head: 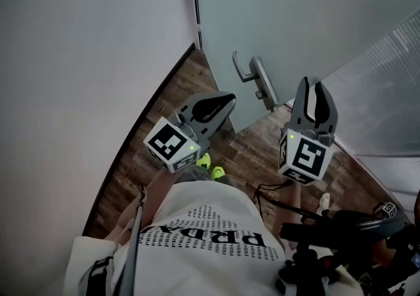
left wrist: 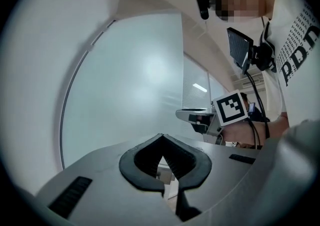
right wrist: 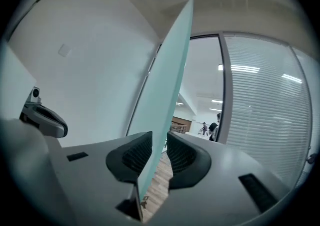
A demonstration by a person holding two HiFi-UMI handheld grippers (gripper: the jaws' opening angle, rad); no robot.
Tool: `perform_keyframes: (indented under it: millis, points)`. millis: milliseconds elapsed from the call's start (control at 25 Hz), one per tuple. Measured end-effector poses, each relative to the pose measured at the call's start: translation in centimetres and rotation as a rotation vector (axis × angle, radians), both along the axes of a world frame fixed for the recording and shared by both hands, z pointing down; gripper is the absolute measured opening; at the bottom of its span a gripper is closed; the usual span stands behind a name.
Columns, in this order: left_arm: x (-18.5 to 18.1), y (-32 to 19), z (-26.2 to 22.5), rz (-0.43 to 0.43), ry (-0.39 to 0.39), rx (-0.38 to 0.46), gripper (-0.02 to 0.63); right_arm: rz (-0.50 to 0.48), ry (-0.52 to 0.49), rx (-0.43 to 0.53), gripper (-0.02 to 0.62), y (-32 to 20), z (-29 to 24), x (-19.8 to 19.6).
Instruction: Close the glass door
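While the left gripper (head: 222, 102) hangs clenched on nothing near the lever handle (head: 251, 75), the right gripper (right wrist: 160, 139) straddles the free edge of the glass door (right wrist: 170, 69). Its jaws stand apart, and a sliver of gap shows beside one pad. Beyond them the frosted door stands open over a wood-plank floor (head: 252, 150), with a bright office corridor behind.

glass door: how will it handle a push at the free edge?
The glass door looks like a rigid pane, so it probably swings without flexing. Its smooth faces may slip in the right gripper, whose jaws straddle its edge. It is a tall panel, so likely heavy and slow to start.
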State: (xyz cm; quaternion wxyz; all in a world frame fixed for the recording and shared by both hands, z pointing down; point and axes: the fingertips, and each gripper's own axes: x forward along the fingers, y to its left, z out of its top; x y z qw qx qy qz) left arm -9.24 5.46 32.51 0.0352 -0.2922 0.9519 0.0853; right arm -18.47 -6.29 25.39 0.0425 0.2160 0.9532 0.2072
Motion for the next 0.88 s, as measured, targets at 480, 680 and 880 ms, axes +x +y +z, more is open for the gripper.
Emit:
perform_keyframes:
  millis: [480, 680, 880]
  points:
    - [-3.8, 1.2, 1.7, 0.139, -0.063, -0.012, -0.006, -0.029, -0.128, 0.060, 0.001, 4.5, 0.2, 0.6]
    - [-6.9, -1.8, 3.9, 0.139, -0.085, 0.010, -0.006, -0.097, -0.174, 0.071, -0.003, 3.5, 2.6, -0.3]
    - [-7.1, -2.6, 2.8, 0.147, -0.139, 0.007, -0.006, -0.128, -0.201, 0.132, -0.003, 4.1, 2.1, 0.6]
